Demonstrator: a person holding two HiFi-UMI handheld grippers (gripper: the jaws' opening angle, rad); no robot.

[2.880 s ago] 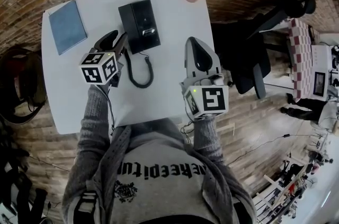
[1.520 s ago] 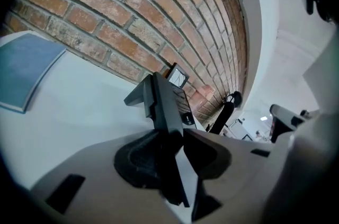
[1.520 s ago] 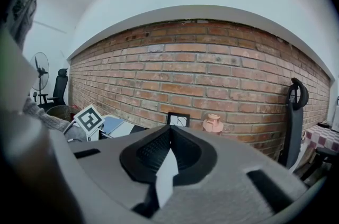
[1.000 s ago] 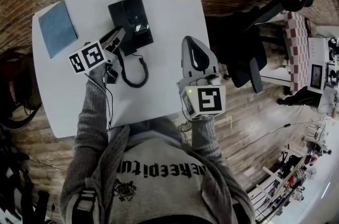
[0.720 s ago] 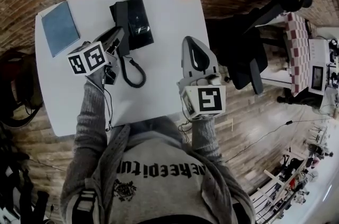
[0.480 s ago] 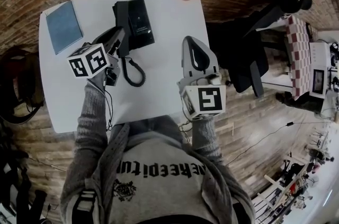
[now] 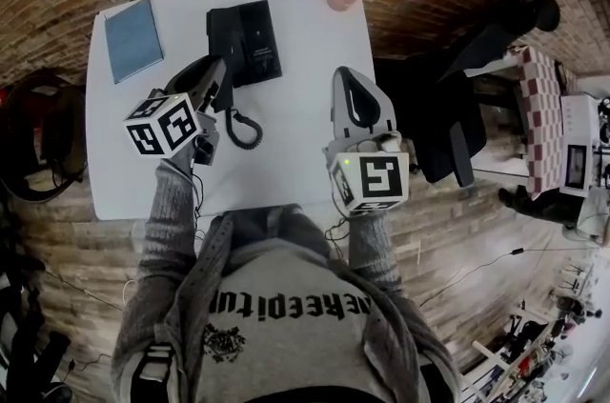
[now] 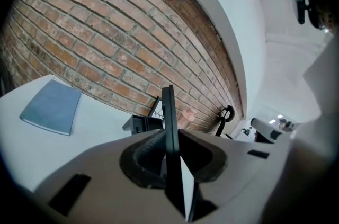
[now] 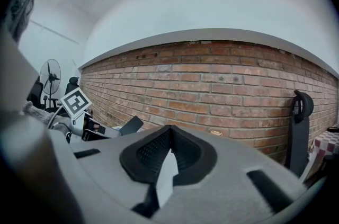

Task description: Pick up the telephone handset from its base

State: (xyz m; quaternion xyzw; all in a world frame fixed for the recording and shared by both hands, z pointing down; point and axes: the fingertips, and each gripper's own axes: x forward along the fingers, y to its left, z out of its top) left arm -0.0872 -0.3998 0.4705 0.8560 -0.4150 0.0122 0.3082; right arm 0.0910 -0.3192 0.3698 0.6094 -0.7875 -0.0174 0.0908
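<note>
The white table [image 7: 295,153] lies beneath both my tongs. My right tongs [image 9: 169,135] are closed on nothing. The black telephone base [image 7: 253,39] sits just ahead of my left tongs [image 8: 170,138]. Their jaws have just been closing and now clamp the handset [image 8: 168,106], held apart from the base. Its coiled cord [image 7: 243,127] lies beside them.
</note>
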